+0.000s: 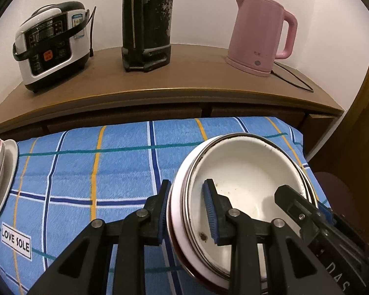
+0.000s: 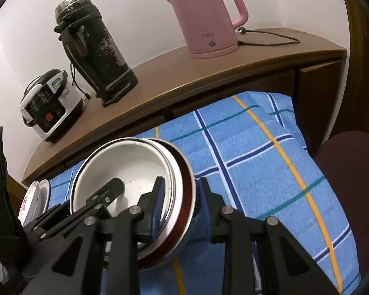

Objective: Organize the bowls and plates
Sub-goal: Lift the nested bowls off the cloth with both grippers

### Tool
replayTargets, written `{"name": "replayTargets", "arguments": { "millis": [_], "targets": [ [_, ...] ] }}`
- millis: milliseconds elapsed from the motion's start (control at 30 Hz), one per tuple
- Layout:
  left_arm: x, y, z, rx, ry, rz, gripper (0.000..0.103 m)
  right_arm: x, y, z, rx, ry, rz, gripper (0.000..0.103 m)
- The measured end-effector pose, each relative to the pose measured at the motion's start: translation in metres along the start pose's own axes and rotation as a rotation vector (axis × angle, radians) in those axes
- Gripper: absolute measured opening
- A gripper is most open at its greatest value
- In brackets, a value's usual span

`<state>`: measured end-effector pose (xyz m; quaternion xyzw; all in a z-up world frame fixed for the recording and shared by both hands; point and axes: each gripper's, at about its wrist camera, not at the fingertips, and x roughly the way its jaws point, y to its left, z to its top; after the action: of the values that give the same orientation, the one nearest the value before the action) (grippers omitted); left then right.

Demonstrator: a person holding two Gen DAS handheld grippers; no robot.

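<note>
2 nested bowls, glossy white enamel inside with a dark metal rim, hang tilted above the blue plaid cloth in the left wrist view; the left gripper is clamped on their left rim. 2 stacked white plates lie at the cloth's far left edge. From the right wrist, the right gripper pinches the opposite rim, revealing a brown band outside. Behind stand 1 pink kettle, 1 worn black flask and 1 rice cooker.

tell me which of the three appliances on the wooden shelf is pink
The electric kettle, rightmost of the three. The tall flask in the middle is black and worn, and the rice cooker at the left is white and black.
</note>
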<state>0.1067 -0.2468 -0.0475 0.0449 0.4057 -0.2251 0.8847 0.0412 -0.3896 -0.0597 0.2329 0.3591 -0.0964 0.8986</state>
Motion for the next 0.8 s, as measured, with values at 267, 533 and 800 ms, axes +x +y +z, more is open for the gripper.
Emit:
{"name": "replayTargets", "arguments": {
  "millis": [267, 533, 800],
  "targets": [
    [-0.014, -0.005, -0.011, 0.017, -0.003, 0.002, 0.030, -0.016, -0.003, -0.012, 0.011, -0.004, 0.006, 0.027],
    [-0.029, -0.001, -0.023, 0.023, -0.003, 0.009, 0.030, -0.029, 0.000, -0.025, 0.013, 0.002, 0.012, 0.027],
    [-0.048, 0.014, -0.035, 0.009, -0.020, 0.034, 0.030, -0.040, 0.016, -0.037, -0.002, -0.001, 0.031, 0.027]
  ]
}}
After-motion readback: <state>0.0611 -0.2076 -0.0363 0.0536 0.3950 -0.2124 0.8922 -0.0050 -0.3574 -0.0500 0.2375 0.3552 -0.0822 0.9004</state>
